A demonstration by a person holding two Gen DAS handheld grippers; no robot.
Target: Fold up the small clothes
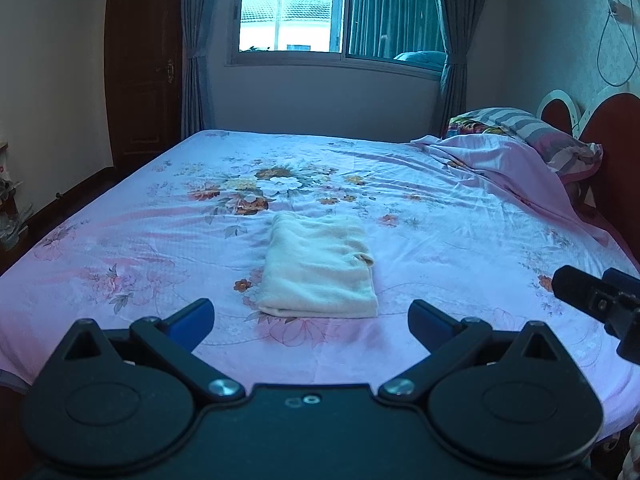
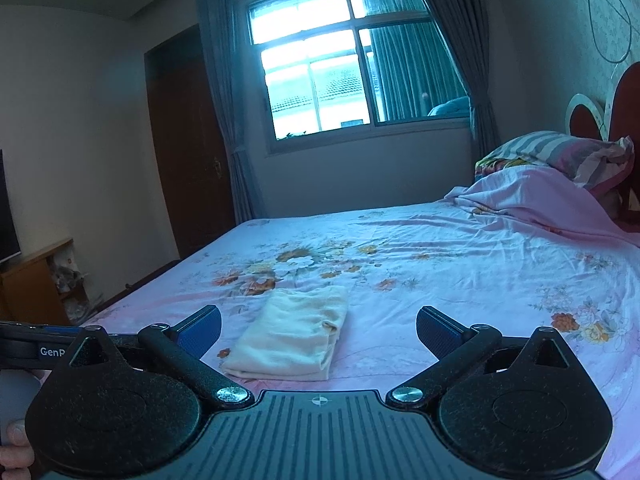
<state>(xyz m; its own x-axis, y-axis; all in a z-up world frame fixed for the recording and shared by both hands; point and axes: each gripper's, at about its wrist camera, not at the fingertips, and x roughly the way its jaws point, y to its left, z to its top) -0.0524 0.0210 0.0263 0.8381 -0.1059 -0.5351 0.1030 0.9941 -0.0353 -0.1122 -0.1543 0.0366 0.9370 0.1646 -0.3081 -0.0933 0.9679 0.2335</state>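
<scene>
Cream cloth [image 1: 318,266] folded into a neat rectangle, flat on floral sheet [image 1: 440,216], mid-bed. Left gripper [image 1: 311,314] spread wide, holding nothing, hovering just short. Right gripper [image 2: 319,330] likewise wide, empty. Looks finished; both clear to avoid disturbing fold.

I see a bed [image 1: 440,216] under a pink floral sheet [image 1: 160,216], with a striped pillow [image 1: 532,128] near the red headboard [image 1: 616,128]. Beyond it I see a window [image 1: 304,12] between grey curtains [image 1: 192,48], and a dark wooden door [image 1: 144,64] to their left.
</scene>
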